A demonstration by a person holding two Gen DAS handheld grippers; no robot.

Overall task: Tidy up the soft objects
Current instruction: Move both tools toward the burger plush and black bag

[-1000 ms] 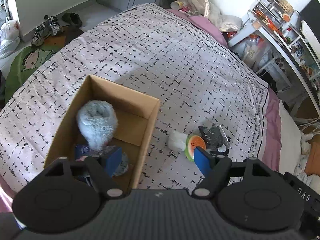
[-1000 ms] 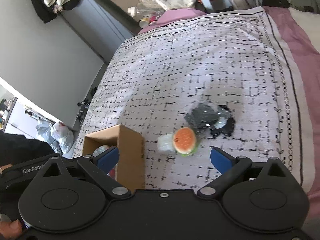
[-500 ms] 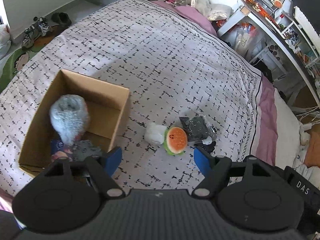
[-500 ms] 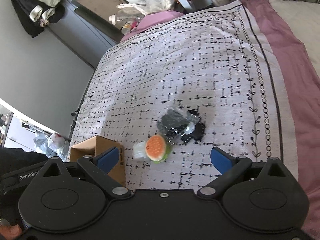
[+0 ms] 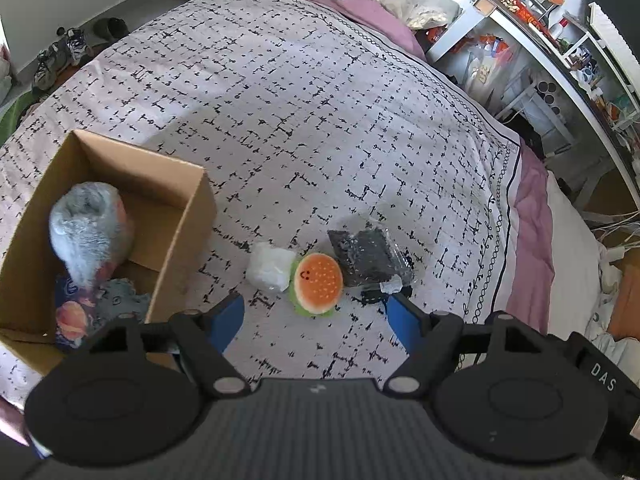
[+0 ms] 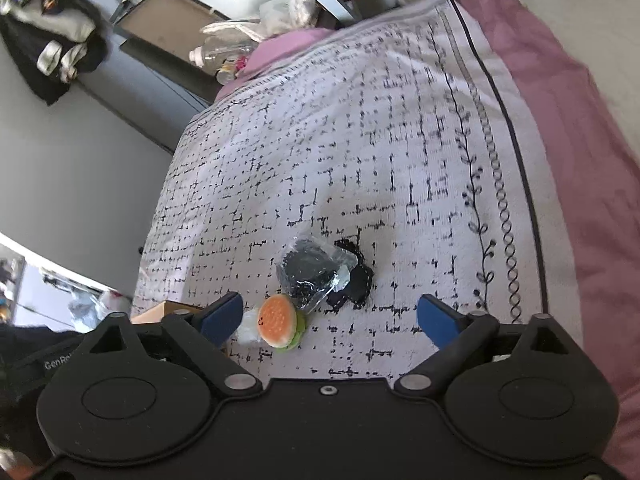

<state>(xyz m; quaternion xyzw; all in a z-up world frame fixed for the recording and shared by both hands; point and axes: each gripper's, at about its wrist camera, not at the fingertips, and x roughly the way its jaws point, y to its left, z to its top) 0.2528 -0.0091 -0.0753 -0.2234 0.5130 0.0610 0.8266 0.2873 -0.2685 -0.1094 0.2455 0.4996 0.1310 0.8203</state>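
- Soft objects: a burger toy (image 5: 318,289) is found lying on the bedspread (image 5: 320,120), touching a white packet (image 5: 269,266) on one side and a bagged black item (image 5: 368,258) on the other; a loose black piece (image 6: 354,280) lies just beside the bag.
- A cardboard box (image 5: 180,236) is set near this cluster, judged to serve as the collecting bin: a grey fluffy item (image 5: 86,232) and patterned fabric (image 5: 72,312) are already inside it.
- Left gripper (image 5: 316,318): the jaws are spread wide and nothing is held; it is poised above the burger toy, judged ready for the next pick.
- Right gripper (image 6: 330,318): the jaws are likewise spread and empty, aimed at the same cluster from the other side.
- The three items are judged still to be boxed.
- Writing: "DAS" is read on a dark casing (image 5: 604,376) at the right of the left view; "GenRo", cut off, is read on a strap (image 6: 56,364) in the right view. No label is legible on the packets.
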